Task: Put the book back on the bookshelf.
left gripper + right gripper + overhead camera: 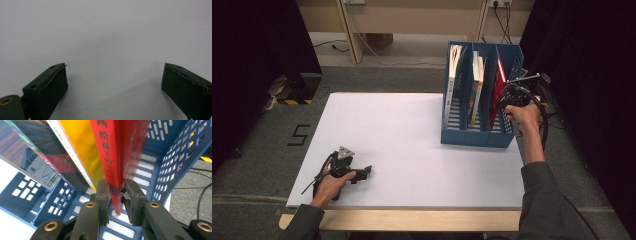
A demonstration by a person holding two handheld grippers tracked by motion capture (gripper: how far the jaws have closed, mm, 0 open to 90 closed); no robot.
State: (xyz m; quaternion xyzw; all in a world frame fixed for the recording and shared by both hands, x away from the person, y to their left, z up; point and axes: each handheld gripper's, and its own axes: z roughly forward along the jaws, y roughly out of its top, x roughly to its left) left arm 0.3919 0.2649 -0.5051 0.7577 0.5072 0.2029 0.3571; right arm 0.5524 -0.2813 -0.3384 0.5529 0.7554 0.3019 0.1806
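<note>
Nearest to us, our left gripper (pixel 362 173) rests on the white table (pixel 412 150), its jaws wide apart with nothing between them. Farther away, our right gripper (pixel 117 195) is closed tightly on the red book (pixel 110 157), which stands in the rightmost compartment of the blue file rack (pixel 477 136).

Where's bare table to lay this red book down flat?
The white table is bare from the left gripper across to the blue file rack, and along the near edge. Crowded: the rack corner, where the right gripper pinches the red book.
</note>
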